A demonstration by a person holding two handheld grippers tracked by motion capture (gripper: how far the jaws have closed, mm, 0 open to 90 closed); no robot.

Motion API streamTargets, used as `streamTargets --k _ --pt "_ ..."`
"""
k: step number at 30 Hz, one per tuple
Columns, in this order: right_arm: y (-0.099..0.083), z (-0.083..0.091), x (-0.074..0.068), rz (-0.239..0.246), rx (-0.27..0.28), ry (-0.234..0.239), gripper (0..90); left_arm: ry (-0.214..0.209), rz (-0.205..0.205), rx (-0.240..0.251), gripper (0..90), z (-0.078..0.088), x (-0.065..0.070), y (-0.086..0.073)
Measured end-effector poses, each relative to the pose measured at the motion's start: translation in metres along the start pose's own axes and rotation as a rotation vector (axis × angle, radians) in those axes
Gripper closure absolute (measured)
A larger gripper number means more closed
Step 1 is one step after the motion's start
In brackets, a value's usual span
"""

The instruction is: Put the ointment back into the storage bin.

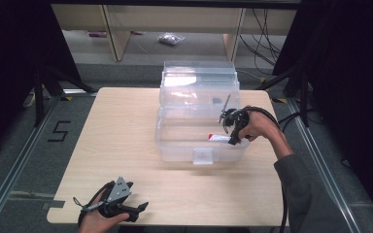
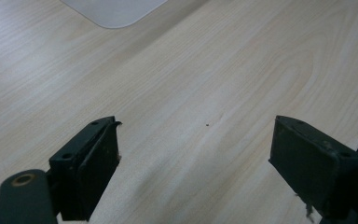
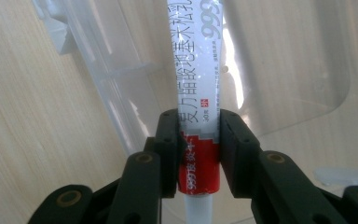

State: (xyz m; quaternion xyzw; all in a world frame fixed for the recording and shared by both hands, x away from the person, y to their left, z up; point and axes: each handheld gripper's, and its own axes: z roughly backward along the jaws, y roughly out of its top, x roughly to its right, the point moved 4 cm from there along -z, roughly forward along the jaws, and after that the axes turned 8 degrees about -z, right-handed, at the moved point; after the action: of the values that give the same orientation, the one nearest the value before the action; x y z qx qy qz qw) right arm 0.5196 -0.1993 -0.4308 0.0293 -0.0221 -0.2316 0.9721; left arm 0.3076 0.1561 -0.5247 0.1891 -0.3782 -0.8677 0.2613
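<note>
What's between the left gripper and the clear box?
Only bare tabletop. In the high view nothing lies between the left gripper and the clear box; the left gripper view shows plain wood ahead of its open jaws.

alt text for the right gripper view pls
The right tongs are shut on a red and white tube with printed text, held over an open clear plastic box. Light wooden table shows at the left.

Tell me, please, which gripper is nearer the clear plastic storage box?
Right: the right gripper holds a red-and-white tube over the clear plastic storage box; the left gripper rests open near the table's front edge.
</note>
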Motion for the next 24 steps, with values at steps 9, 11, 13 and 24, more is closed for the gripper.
streamTargets --k 9,11,13,24 --pt "0.003 0.002 -0.001 -0.059 0.025 -0.008 63.5 0.001 -0.001 0.003 15.1 0.0 -0.001 0.0" --pt "0.003 0.002 0.002 -0.025 0.036 -0.006 63.4 0.0 -0.001 0.003 15.1 0.0 0.0 0.0" --pt "0.002 0.006 0.002 -0.034 0.049 -0.02 62.8 -0.001 0.0 0.002 15.1 0.0 0.0 0.0" --pt "-0.002 0.017 0.003 -0.102 0.099 -0.032 59.0 -0.006 0.002 0.002 15.1 0.0 0.0 0.0"
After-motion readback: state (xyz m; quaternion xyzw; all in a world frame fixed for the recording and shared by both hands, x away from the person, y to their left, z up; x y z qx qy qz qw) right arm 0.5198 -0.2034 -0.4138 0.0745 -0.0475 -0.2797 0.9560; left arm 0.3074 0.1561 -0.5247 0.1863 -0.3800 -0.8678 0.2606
